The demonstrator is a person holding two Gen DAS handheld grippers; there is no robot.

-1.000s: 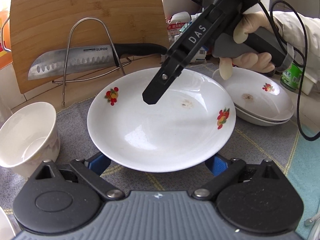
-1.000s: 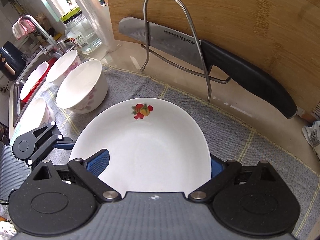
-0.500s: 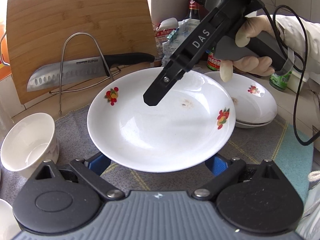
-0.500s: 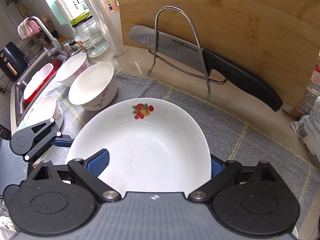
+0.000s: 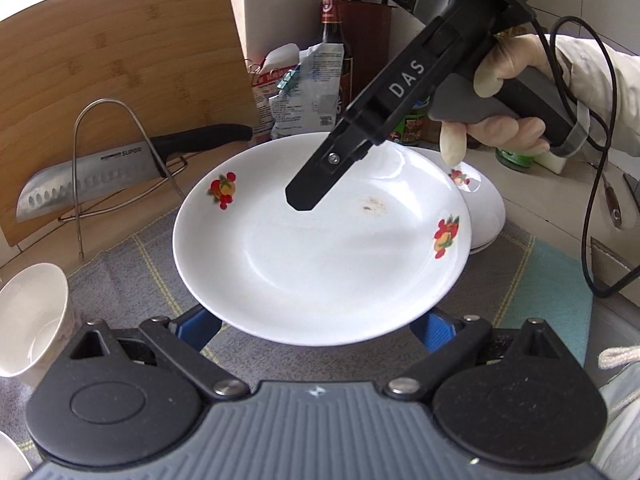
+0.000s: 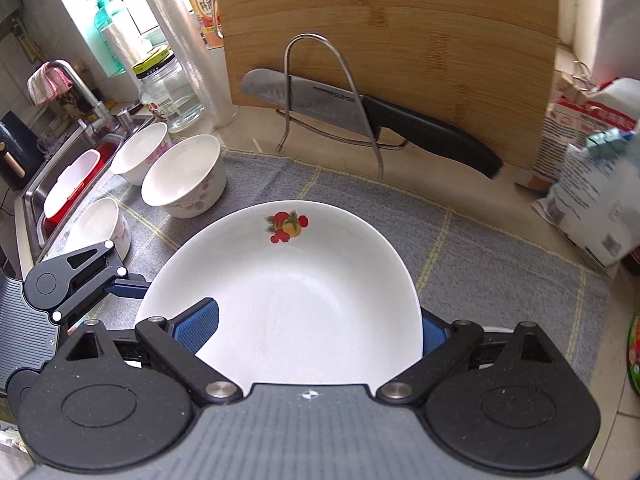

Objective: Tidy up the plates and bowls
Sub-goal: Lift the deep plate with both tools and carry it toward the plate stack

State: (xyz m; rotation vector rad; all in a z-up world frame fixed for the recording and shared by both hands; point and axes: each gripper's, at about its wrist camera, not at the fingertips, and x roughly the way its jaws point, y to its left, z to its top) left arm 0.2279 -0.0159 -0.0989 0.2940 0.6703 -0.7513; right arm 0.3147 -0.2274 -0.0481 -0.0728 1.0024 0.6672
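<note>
A white plate with fruit prints (image 5: 320, 248) is held in the air above the grey mat, also in the right wrist view (image 6: 296, 300). My right gripper (image 6: 316, 332) is shut on the plate's rim; one finger (image 5: 316, 184) lies over the plate's inside. My left gripper (image 5: 320, 324) has its blue pads beneath the plate's near edge, jaws wide apart. A stack of like plates (image 5: 480, 208) sits behind on the right. White bowls (image 6: 184, 180) stand on the mat at left.
A cleaver (image 6: 360, 116) rests in a wire rack against an upright bamboo board (image 6: 384, 40). Food bags (image 6: 592, 168) and bottles (image 5: 332, 24) stand at the back. A sink (image 6: 60, 192) lies at far left, a glass jar (image 6: 168, 92) beside it.
The plate has risen and moved right, toward the stack of plates. Both grippers moved with it; the counter and bowls look farther below.
</note>
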